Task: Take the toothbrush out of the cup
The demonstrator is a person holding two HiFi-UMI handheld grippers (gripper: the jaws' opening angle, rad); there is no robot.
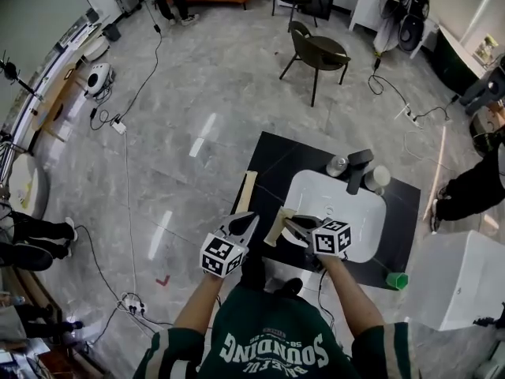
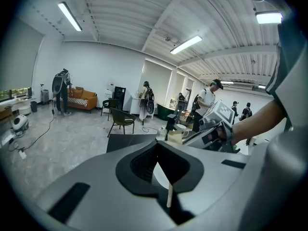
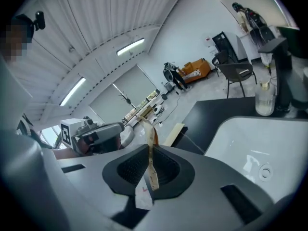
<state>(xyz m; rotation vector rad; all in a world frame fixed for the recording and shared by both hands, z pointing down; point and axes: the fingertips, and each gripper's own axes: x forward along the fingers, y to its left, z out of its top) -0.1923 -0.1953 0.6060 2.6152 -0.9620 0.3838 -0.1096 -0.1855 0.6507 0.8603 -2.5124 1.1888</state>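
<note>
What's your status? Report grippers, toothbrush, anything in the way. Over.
Left hand-held gripper shut. Right hand-held gripper shut on thin tan strip, possibly the toothbrush. Cup beside faucet, no brush showing in it. Nothing else in the way.

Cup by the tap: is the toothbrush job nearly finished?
Done: can't tell; no toothbrush shows in the white cup by the tap, but it's tiny. In hand: the right gripper's jaws are shut on a thin tan strip, which I can't call a toothbrush. The left gripper's jaws look shut. To do, probably: reaching the cup; both grippers are at the sink's front, away from it.
</note>
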